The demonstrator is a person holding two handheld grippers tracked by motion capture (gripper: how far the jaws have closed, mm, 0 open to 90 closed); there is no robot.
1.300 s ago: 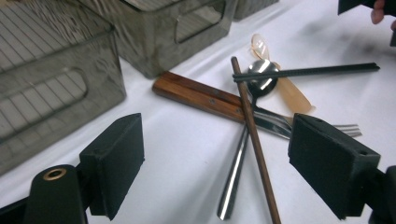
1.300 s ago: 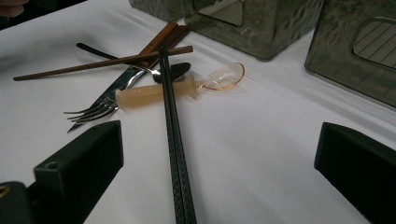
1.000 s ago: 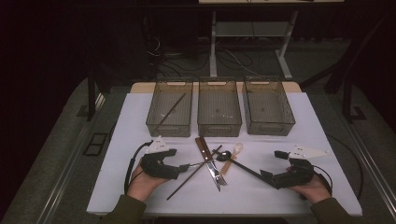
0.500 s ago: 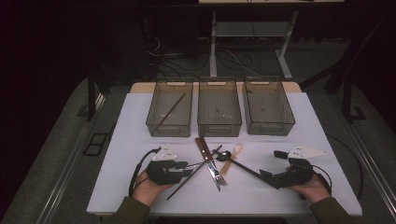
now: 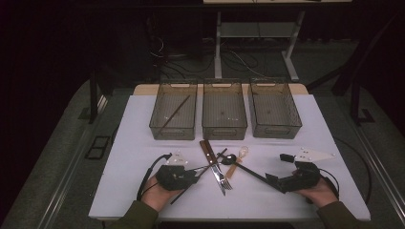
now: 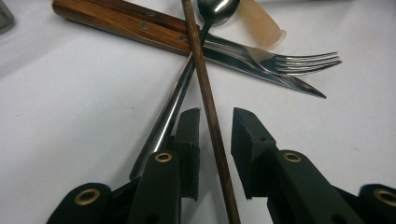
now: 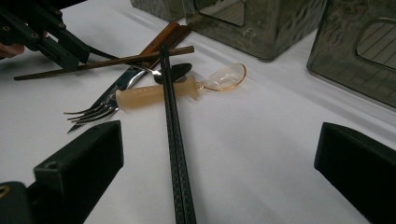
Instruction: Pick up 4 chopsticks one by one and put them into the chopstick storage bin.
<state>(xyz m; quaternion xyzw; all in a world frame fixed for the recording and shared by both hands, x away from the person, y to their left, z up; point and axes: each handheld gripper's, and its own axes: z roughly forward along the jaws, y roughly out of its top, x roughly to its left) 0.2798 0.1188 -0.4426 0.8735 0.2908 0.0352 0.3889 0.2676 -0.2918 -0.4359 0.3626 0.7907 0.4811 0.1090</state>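
The left gripper (image 6: pixel 212 140) has just been closing around a brown wooden chopstick (image 6: pixel 205 93) near the tabletop's (image 5: pixel 133 143) front edge; the stick runs between its pads, seemingly not yet pressed from both sides. The chopstick's far end crosses a metal spoon (image 6: pixel 187 79), knife (image 6: pixel 140 25) and fork (image 6: pixel 299 60). The right gripper (image 7: pixel 219 154) sits released, jaws wide, a black chopstick (image 7: pixel 175 135) lying between them.

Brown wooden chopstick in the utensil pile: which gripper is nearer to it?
Left. The left gripper has the brown wooden chopstick between its jaws, which have just been closing. The right gripper sits across the pile, around the black chopstick.
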